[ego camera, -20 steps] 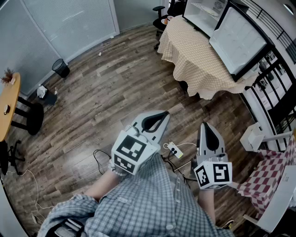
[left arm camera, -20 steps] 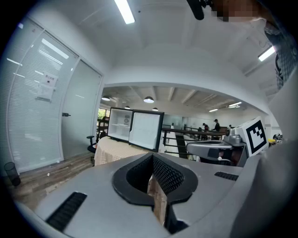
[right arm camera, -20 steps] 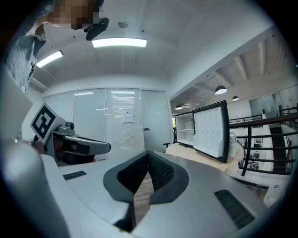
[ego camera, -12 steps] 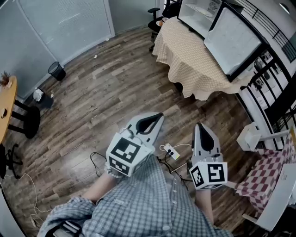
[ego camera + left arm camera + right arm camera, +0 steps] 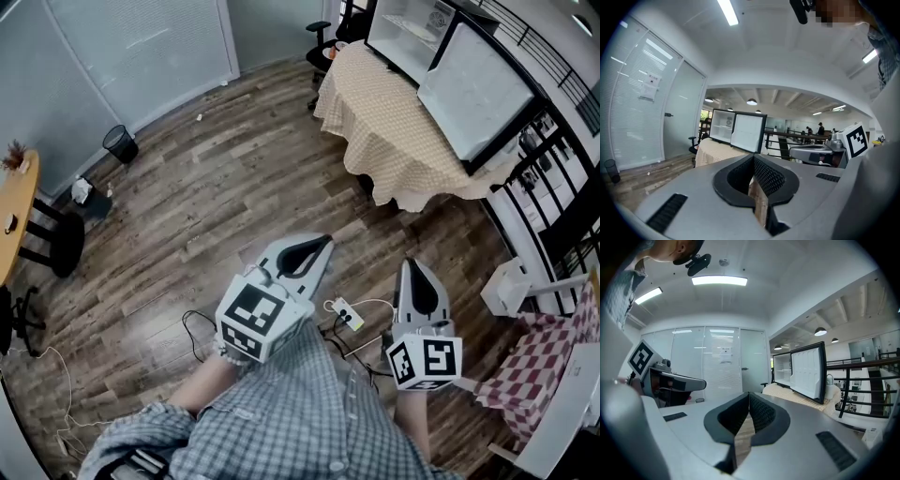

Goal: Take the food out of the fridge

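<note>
Left gripper [image 5: 317, 247] and right gripper [image 5: 416, 274], jaws clenched and empty, hang well short of the open white fridge [image 5: 405, 33]; approach it squarely, parting jaws before reaching in.

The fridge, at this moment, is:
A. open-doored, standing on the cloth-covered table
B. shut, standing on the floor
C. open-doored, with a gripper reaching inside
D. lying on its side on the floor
A: the fridge stands on the table with the beige cloth, its door swung open, while the left gripper and the right gripper are over the wooden floor, well short of it.
</note>
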The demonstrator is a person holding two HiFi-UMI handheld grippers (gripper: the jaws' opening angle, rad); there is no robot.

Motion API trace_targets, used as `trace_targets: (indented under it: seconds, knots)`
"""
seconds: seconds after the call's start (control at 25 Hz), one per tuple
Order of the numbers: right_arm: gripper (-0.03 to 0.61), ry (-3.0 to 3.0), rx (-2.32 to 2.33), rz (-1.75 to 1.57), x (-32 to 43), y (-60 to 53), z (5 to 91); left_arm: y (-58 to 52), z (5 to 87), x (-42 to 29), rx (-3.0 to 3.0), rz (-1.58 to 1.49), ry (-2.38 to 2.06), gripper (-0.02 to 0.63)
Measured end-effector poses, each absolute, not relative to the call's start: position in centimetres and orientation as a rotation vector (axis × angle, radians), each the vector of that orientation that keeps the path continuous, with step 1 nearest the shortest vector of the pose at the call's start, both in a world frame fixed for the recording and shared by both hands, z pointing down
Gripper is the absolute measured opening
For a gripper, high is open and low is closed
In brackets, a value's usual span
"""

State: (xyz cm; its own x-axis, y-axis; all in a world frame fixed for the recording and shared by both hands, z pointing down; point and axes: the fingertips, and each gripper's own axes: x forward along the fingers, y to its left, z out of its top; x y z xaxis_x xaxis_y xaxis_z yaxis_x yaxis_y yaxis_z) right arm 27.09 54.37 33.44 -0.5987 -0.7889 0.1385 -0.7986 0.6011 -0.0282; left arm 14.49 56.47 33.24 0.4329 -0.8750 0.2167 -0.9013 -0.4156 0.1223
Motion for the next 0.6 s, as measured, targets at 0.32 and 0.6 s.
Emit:
trace_targets:
  seconds: [0.32,0.6]
  knots:
    - [0.011,-2.688,1.359,0.172,26.5,52.6,34.4,54.8,33.3,13.4,2.478,0.195,-1.571,0.006]
    - [0.009,-2.653,1.408,0.161,25.7,48.8,34.0,50.2,33.4,12.3,2.482,0.165,-1.525,0.006]
